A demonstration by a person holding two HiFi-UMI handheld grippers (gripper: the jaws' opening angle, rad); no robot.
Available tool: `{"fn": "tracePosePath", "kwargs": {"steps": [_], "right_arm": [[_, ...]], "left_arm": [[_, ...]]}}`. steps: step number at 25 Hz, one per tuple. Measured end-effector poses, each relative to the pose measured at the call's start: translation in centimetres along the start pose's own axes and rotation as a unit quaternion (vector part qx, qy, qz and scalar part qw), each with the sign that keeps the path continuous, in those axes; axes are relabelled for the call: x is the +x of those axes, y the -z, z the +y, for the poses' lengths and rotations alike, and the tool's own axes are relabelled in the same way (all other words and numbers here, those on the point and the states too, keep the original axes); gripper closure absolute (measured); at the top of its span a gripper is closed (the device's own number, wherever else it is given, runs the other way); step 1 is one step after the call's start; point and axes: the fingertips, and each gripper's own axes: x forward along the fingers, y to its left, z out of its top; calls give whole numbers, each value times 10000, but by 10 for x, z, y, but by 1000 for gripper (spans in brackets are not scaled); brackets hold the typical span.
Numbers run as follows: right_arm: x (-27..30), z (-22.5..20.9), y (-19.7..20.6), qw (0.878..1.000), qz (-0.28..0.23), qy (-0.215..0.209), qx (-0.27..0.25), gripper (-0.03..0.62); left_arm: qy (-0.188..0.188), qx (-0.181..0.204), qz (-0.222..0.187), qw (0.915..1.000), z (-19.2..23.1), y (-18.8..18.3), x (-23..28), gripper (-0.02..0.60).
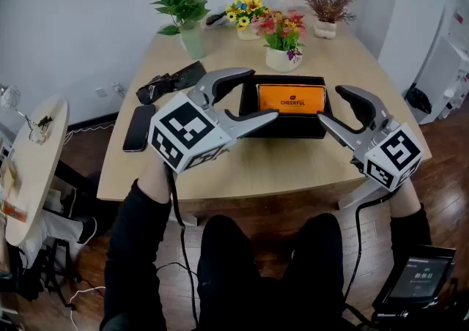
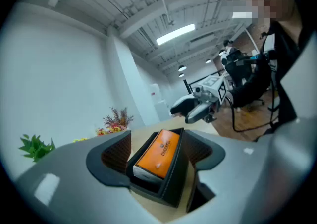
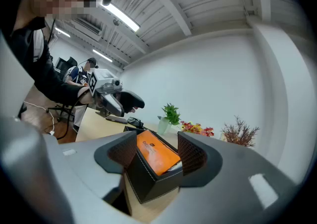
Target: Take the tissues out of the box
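An orange tissue pack (image 1: 292, 99) lies in a black open-topped box (image 1: 287, 126) at the middle of the wooden table (image 1: 256, 165). My left gripper (image 1: 261, 95) hovers open at the box's left end, and my right gripper (image 1: 331, 105) hovers open at its right end. Neither touches the box. In the left gripper view the tissue pack (image 2: 159, 152) and the box (image 2: 173, 186) sit beyond the open left gripper (image 2: 157, 154). In the right gripper view the pack (image 3: 157, 156) and the box (image 3: 151, 183) show the same way past the open right gripper (image 3: 154, 156).
Behind the box stand a red-flower pot (image 1: 282, 44), a green plant in a vase (image 1: 187, 18), yellow flowers (image 1: 245, 15) and a dried plant (image 1: 327, 4). A dark phone (image 1: 138, 127) and a black case (image 1: 172, 80) lie at the table's left. A round side table (image 1: 33, 161) stands further left.
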Motion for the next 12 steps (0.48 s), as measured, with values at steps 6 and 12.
{"fn": "tracePosePath", "kwargs": {"steps": [6,12], "right_arm": [[22,-11,24,9906,847,-1064,139,327],[45,-19,23,9686,1634,-1871,87,316]], "left_arm": [[1237,660,1503,9787,16,32,37,261],[2107,578,2639,9395,15,60,57,264]]}}
